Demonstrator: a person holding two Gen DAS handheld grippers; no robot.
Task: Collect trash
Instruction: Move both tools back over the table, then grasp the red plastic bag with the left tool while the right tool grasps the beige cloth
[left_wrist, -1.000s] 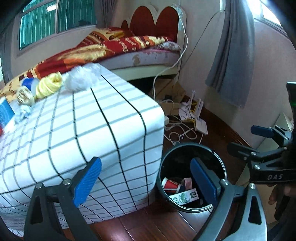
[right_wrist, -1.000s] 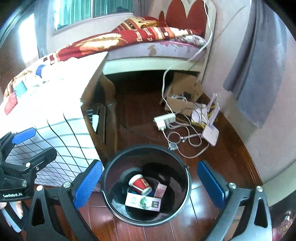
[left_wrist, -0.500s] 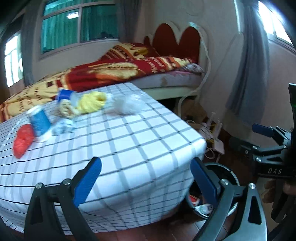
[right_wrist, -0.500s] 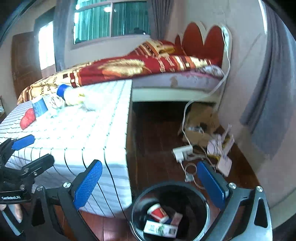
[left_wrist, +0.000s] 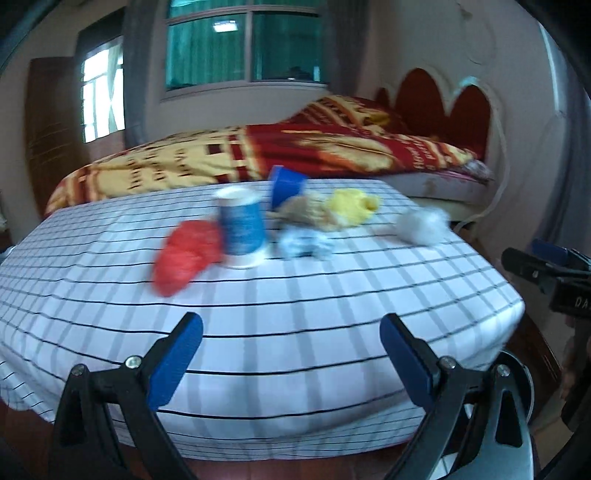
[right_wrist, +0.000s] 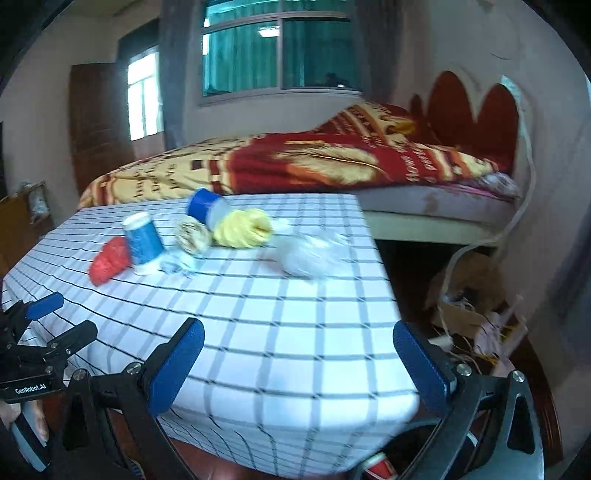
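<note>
Both claws, left (left_wrist: 291, 354) and right (right_wrist: 295, 363), hang empty with jaws apart over the surface's (left_wrist: 295, 314) near edge. The trash (left_wrist: 255, 229) lies clustered toward the far edge; a white wad (right_wrist: 310, 254) sits near the right edge.

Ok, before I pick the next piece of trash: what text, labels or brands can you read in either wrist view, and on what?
"GenRobot.AI": white on the left gripper body, in the right wrist view.
"DA", cut off by the frame edge: on the right gripper body, in the left wrist view.
Lettering on the red and yellow blanket: too blurred to read.
Print on the blue and white cup: too blurred to read.
</note>
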